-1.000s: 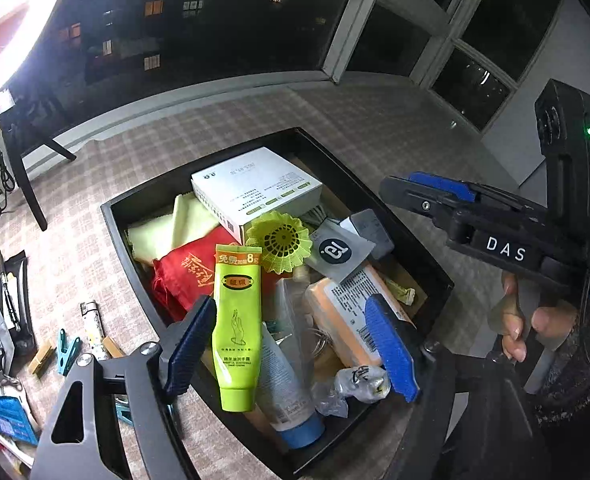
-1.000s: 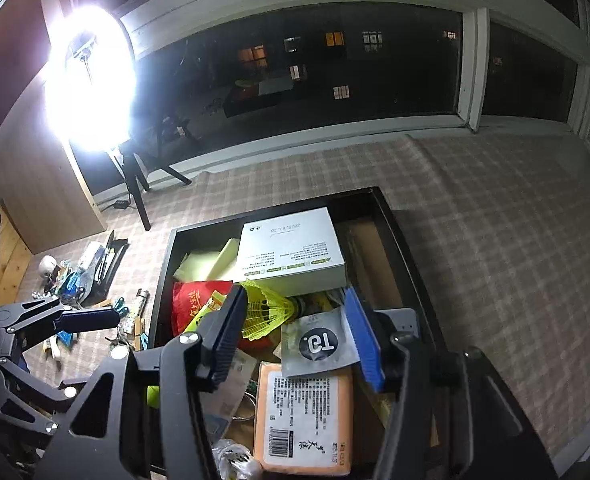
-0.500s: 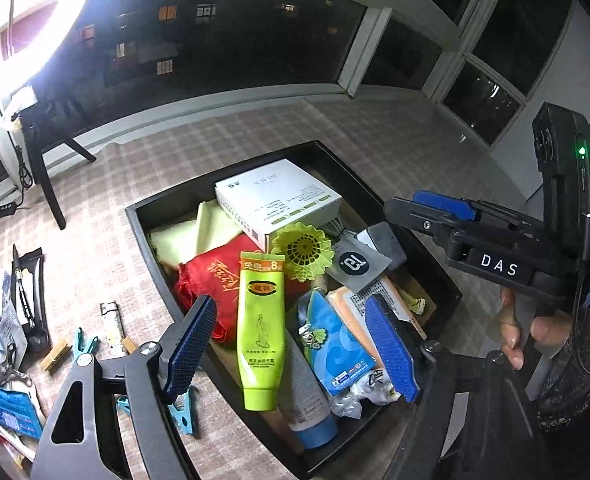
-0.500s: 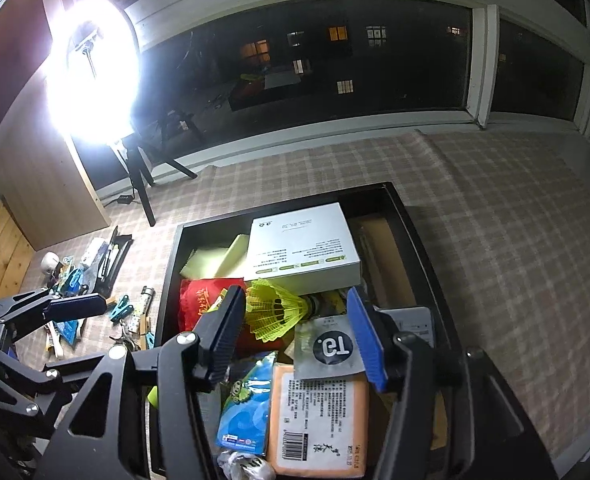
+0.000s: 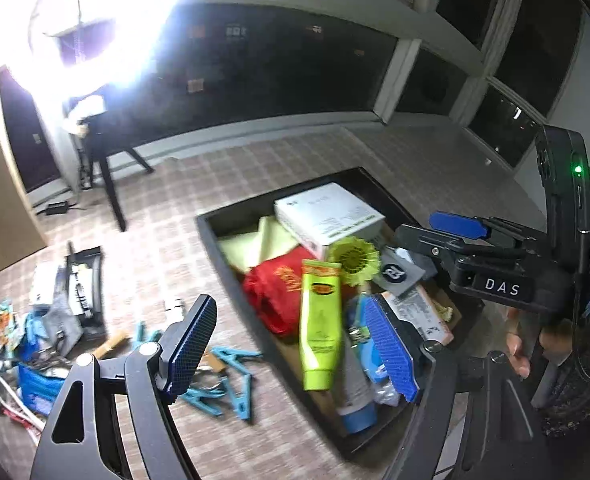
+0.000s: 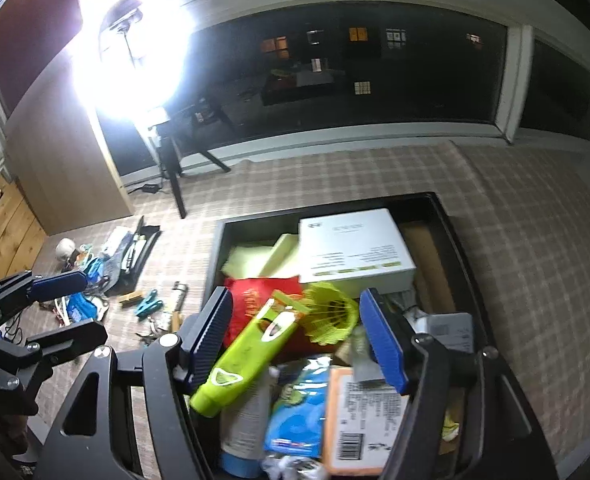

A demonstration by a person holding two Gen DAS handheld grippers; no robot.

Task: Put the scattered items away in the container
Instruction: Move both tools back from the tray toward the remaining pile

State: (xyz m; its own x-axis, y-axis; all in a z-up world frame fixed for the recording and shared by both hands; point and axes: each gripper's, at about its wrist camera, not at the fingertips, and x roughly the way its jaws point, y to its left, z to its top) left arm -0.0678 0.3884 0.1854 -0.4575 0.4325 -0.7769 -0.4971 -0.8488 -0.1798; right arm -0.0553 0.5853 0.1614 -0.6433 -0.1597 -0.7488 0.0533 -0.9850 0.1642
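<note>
A black rectangular container [image 5: 211,236] [image 6: 447,220] sits on the checked floor cloth, filled with a white box [image 5: 327,216] [image 6: 355,244], a red pouch [image 5: 279,292], a lime green tube [image 5: 321,320] [image 6: 251,360], a yellow shuttlecock [image 5: 353,258] [image 6: 331,312], a blue packet [image 6: 295,412] and an orange pack [image 6: 359,420]. My left gripper [image 5: 291,344] is open and empty above the container's left rim. My right gripper [image 6: 299,340] is open and empty over the container; it also shows in the left wrist view [image 5: 459,228]. Teal clothespegs [image 5: 223,380] [image 6: 149,303] lie scattered left of the container.
A pile of small items [image 5: 39,328] [image 6: 95,264] lies on the floor at the left, with a black case [image 5: 83,280]. A bright ring light on a tripod [image 6: 135,40] stands at the back left before dark windows. A wooden cabinet [image 6: 55,168] stands at the left.
A blue packet appeared in the container beside the green tube. My left gripper has swung left, bringing the clothespegs and the item pile into view. The right gripper has pulled back slightly.
</note>
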